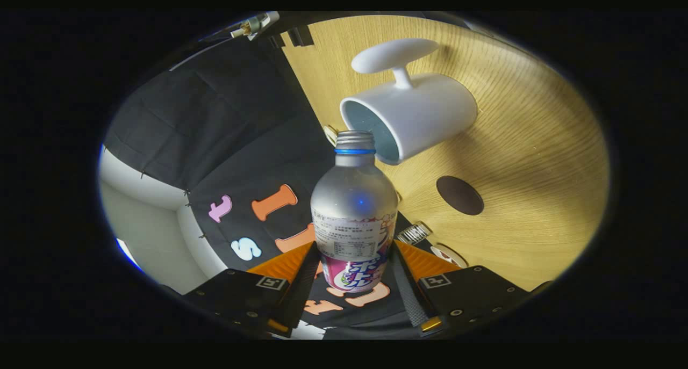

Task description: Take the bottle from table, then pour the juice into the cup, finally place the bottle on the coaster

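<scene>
On the left of what we see is the black cloth wall. Next comes our gripper (352, 275), and its two fingers are squeezed onto the bottle (355, 213), one on each side, low down on the label. So we have the bottle held, and it is up off the table and tipped over.

The bottle is a metal one, silver and smooth, with a blue ring under its screw neck. The cap is off and the mouth is open. We think it will feel hard and will not squash, but smooth metal can slip, so the fingers need to press firmly. The paper label may help us hold on a bit. How heavy it is depends on how much juice is inside, and we cannot tell that. Holding it low on the body looks good to us, because the neck stays free for pouring.

Just past the bottle's mouth is the white cup (414, 116), with a flat handle. The mouth points right at the rim of the cup, so we think the pouring step is on. We cannot see any juice coming out.

Further right, on the wooden table (537, 159), is the dark round coaster (459, 195), well apart from the cup. The bottle goes there last.
</scene>
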`<state>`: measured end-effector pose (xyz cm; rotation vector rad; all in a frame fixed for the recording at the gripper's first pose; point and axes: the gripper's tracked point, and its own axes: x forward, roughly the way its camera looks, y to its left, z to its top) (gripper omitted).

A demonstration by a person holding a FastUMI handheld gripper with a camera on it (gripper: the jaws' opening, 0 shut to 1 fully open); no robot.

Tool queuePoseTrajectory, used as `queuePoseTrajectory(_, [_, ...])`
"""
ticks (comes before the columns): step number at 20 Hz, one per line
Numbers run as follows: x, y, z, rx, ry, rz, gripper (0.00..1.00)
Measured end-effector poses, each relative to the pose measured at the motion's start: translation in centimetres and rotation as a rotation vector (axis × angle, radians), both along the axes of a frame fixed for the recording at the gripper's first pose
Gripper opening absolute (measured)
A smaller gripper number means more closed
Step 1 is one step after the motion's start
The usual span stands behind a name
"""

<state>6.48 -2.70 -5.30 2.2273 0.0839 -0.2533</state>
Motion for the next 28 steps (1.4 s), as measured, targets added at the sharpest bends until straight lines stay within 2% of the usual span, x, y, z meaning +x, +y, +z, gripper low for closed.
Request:
queuePoseTrajectory(17, [0.2, -0.4, 0.4, 0.117, 0.002, -0.044, 0.75])
queuePoseTrajectory(24, [0.7, -0.7, 1.1, 0.176, -0.062, -0.068, 0.75])
queuePoseTrajectory(28, [1.0, -0.6, 1.0, 0.167, -0.064, -0.064, 0.75])
